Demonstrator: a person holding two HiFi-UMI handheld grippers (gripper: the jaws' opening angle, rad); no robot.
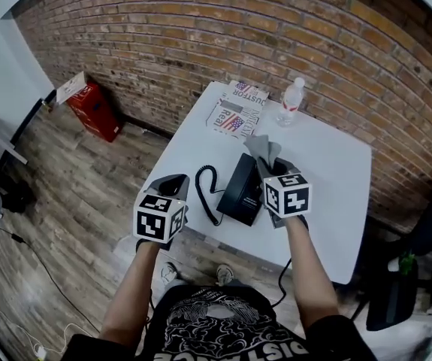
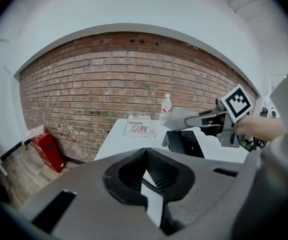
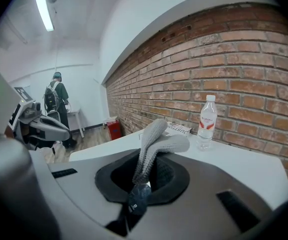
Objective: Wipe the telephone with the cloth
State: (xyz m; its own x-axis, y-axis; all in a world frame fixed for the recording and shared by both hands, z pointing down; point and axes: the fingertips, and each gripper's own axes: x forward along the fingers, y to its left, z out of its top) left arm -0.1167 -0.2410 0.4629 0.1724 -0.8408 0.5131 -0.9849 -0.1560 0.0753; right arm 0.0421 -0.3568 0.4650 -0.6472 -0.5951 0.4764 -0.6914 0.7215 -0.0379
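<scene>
A black telephone (image 1: pixel 240 190) sits near the front edge of the white table (image 1: pixel 328 171), its coiled cord (image 1: pixel 206 192) lying to its left. My right gripper (image 1: pixel 272 165) hovers over the phone's right side, shut on a grey cloth (image 1: pixel 263 149) that sticks up from the jaws. The right gripper view shows the cloth (image 3: pixel 156 139) folded over between the jaws. My left gripper (image 1: pixel 172 186) is left of the cord, at the table's front corner, jaws together and holding nothing. From the left gripper view, the phone (image 2: pixel 186 143), cloth (image 2: pixel 179 118) and right gripper (image 2: pixel 204 118) lie ahead to the right.
A water bottle (image 1: pixel 291 101) and a printed box (image 1: pixel 238 110) stand at the table's far edge by the brick wall. A red case (image 1: pixel 95 110) sits on the floor at left. A person (image 3: pixel 57 101) with a backpack stands far off.
</scene>
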